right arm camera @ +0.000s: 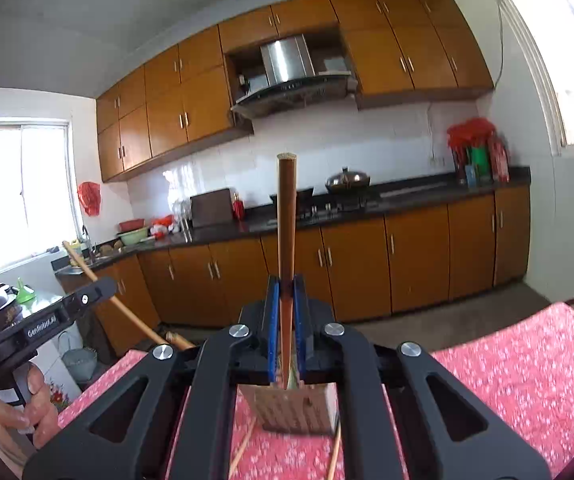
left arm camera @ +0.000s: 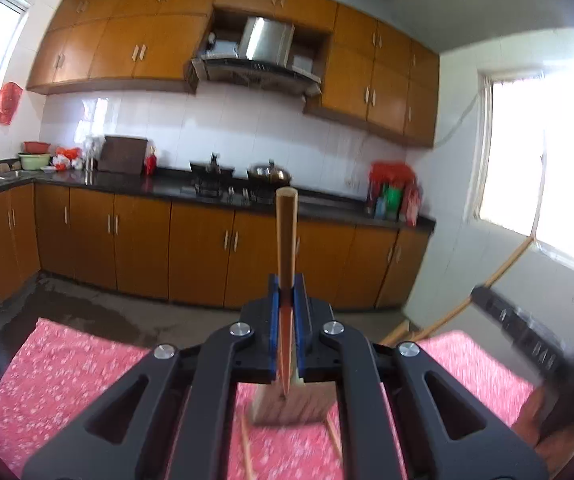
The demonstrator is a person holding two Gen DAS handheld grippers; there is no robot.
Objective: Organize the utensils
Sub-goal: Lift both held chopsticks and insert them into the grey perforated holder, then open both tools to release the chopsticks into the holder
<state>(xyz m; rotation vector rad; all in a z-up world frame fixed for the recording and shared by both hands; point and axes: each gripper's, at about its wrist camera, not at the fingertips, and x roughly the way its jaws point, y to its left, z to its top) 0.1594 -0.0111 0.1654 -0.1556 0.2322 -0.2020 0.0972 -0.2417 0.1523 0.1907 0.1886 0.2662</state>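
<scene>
Left wrist view: the left gripper (left arm camera: pixel 287 292) has its jaws fully closed on a wooden chopstick (left arm camera: pixel 285 232) whose long axis runs up the frame centre, thick end uppermost. The wooden utensil holder (left arm camera: pixel 287 404) stands on the pink floral tablecloth (left arm camera: pixel 67 368) at lower centre, directly beneath the clamped tip. Right wrist view: the right gripper (right arm camera: pixel 285 292) is closed on a second chopstick (right arm camera: pixel 287 216), equally upright, above the same holder (right arm camera: pixel 291 412); neither hand appears nearer.

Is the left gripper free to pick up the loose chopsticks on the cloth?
Probably not yet: the left gripper is shut on a chopstick, and the loose chopsticks lie below it beside the holder.
</scene>
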